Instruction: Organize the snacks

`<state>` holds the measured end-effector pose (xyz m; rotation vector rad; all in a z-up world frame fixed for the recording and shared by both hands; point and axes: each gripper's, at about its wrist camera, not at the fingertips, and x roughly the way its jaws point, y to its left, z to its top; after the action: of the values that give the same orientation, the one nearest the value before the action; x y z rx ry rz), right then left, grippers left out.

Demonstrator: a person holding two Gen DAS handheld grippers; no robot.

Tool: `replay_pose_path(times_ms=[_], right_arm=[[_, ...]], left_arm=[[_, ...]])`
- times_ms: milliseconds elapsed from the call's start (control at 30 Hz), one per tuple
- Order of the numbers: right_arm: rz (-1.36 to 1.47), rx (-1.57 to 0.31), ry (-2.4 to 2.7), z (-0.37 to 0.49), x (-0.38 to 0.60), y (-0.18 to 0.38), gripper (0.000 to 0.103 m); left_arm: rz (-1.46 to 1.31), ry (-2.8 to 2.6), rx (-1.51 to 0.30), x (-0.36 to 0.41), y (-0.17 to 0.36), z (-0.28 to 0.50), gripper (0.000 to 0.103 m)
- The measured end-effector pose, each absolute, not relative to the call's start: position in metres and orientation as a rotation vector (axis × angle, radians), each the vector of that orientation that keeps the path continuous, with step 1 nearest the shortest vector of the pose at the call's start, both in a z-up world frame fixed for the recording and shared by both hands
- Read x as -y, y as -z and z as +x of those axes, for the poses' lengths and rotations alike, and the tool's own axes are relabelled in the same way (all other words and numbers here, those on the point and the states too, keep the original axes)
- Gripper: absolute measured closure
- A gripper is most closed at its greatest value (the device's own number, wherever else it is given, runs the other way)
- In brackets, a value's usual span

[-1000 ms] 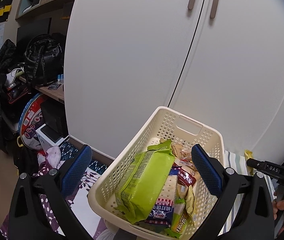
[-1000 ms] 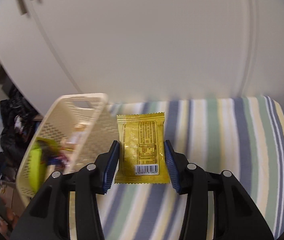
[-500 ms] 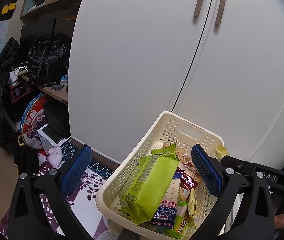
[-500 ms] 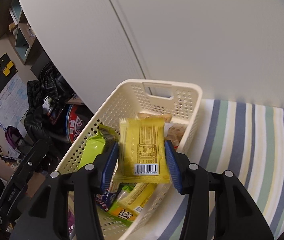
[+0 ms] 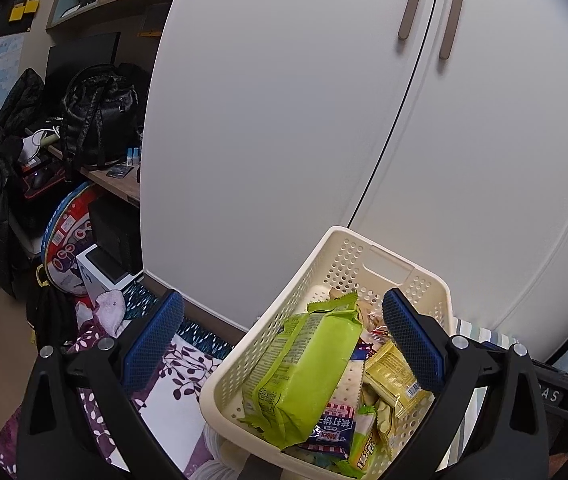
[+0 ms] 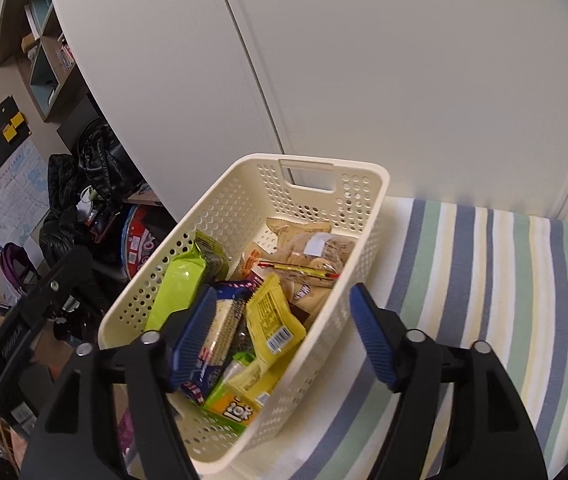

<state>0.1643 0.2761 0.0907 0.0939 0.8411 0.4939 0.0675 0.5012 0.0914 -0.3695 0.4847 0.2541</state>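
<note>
White wardrobe doors [image 5: 284, 128] fill the wall behind, and off to one side the room is crowded: a black bag [image 5: 97, 114] on a wooden shelf, dark coats, a round red-and-blue thing leaning below, all too jumbled to sort out. A striped cloth [image 6: 484, 300] in blue, green and cream covers the surface, and at its edge stands a cream perforated basket [image 6: 316, 184] heaped with snacks. The lower layers of the heap are buried, and the basket's near end is cut off by the frame in the left view. On top lie a big lime-green packet [image 5: 304, 368] along one side, and a yellow packet [image 6: 273, 320] with a barcode tilted on the pile near the middle; clear-wrapped pastries [image 6: 308, 256] sit at the far end. The right gripper [image 6: 284, 334] hangs over the basket with its blue-padded jaws spread wide and nothing between them, the yellow packet lying loose just below and between the pads. The left gripper [image 5: 284, 348] is likewise spread wide and empty, one pad over the basket's far side, the other out over a purple floral cloth [image 5: 171, 376].
</note>
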Motion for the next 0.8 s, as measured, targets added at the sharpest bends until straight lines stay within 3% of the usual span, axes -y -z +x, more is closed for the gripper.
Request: replay_pose_path(times_ms=[133, 200, 367, 800], right_arm=[[0.072, -0.824, -0.470, 0.146, -0.265, -0.086, 0.021], [0.070, -0.820, -0.461, 0.137, -0.259, -0.084, 0.011], [0.050, -0.787, -0.412, 0.106, -0.249, -0.075, 0.005], [-0.098, -0.603, -0.286, 0.034, -0.258, -0.091, 0.005]], left_arm=[[-0.349, -0.266, -0.477, -0.497, -0.095, 0.066, 0.002], [-0.335, -0.270, -0.473, -0.496, -0.098, 0.065, 0.002], [-0.306, -0.305, -0.454, -0.493, -0.105, 0.061, 0.002], [-0.082, -0.301, -0.481, -0.458, -0.109, 0.001, 0.002]])
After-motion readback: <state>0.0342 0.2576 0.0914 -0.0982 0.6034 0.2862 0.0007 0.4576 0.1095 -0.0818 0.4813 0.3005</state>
